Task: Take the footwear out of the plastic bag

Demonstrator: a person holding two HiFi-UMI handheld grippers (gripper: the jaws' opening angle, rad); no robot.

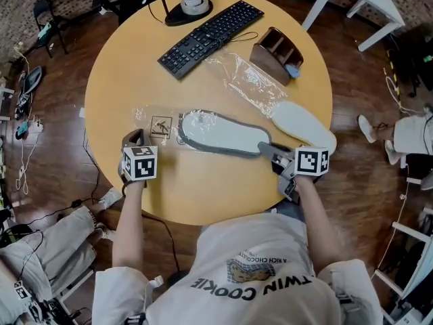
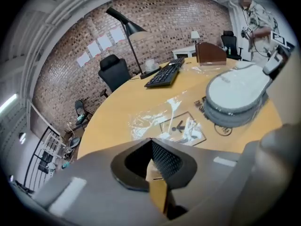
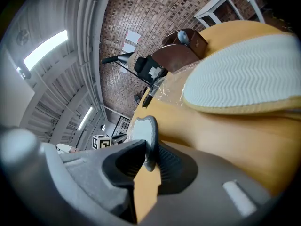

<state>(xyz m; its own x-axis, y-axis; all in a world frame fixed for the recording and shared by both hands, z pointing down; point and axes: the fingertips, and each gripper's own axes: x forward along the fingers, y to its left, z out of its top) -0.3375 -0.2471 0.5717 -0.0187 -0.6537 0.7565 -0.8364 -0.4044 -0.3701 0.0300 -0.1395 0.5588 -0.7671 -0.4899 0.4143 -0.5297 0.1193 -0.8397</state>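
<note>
On a round wooden table [image 1: 203,195], the right gripper [image 3: 149,157] clamps the rim of a grey-edged white slipper [image 1: 223,134], whose left end lies in a clear plastic bag [image 1: 152,124]. The left gripper [image 2: 151,147] is closed beside the bag.

My left gripper [image 1: 134,139] tilts down, jaws together and empty; my right gripper [image 1: 269,150], nearer level, pinches the slipper [image 1: 223,133] rim.

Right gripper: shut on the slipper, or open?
Shut on it. The right gripper has the grey slipper rim pinched between its fingers; head view shows it at the slipper's end.
</note>
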